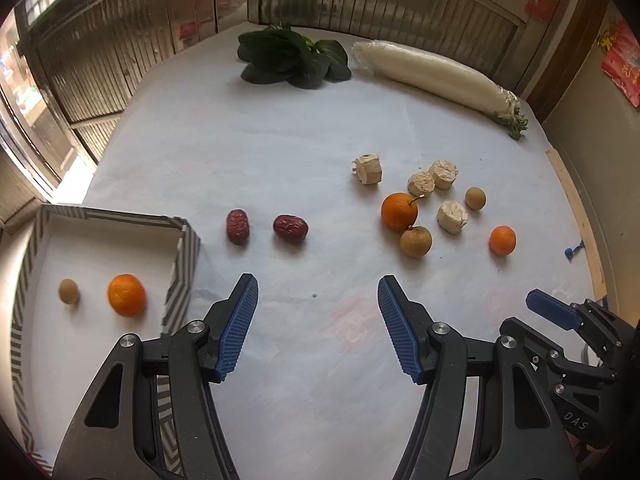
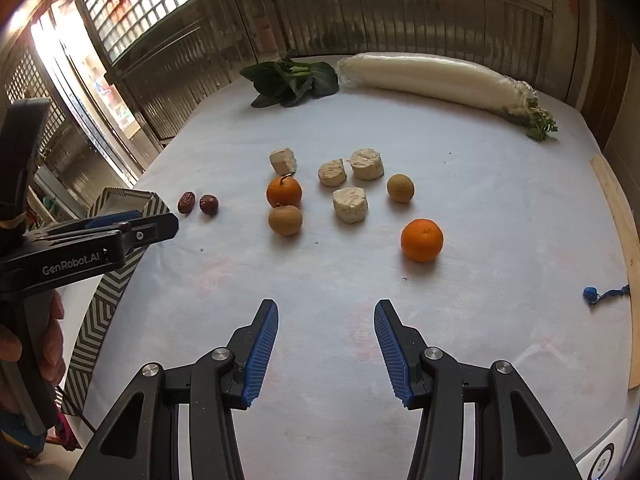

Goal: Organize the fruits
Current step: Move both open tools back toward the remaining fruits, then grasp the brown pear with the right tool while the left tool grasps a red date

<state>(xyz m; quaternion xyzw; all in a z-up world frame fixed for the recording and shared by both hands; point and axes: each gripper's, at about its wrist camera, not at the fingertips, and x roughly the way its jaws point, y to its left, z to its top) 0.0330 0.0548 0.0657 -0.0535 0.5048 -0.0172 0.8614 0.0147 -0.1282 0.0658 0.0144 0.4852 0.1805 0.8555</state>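
Note:
A striped box (image 1: 182,256) at the left holds an orange (image 1: 126,295) and a longan (image 1: 68,291). On the white cloth lie two red dates (image 1: 238,226) (image 1: 290,229), an orange with a stem (image 1: 399,211), a longan (image 1: 416,241) touching it, another longan (image 1: 475,198) and a small orange (image 1: 502,240). My left gripper (image 1: 318,284) is open and empty, hovering before the dates. My right gripper (image 2: 326,310) is open and empty, short of the small orange (image 2: 422,239). The box (image 2: 120,248) shows partly behind the left gripper in the right wrist view.
Several pale cut root chunks (image 1: 452,216) lie among the fruit. Leafy greens (image 1: 292,60) and a wrapped white radish (image 1: 432,74) lie at the far side. A blue string bit (image 2: 590,295) and a wooden strip (image 2: 620,216) are at the right edge.

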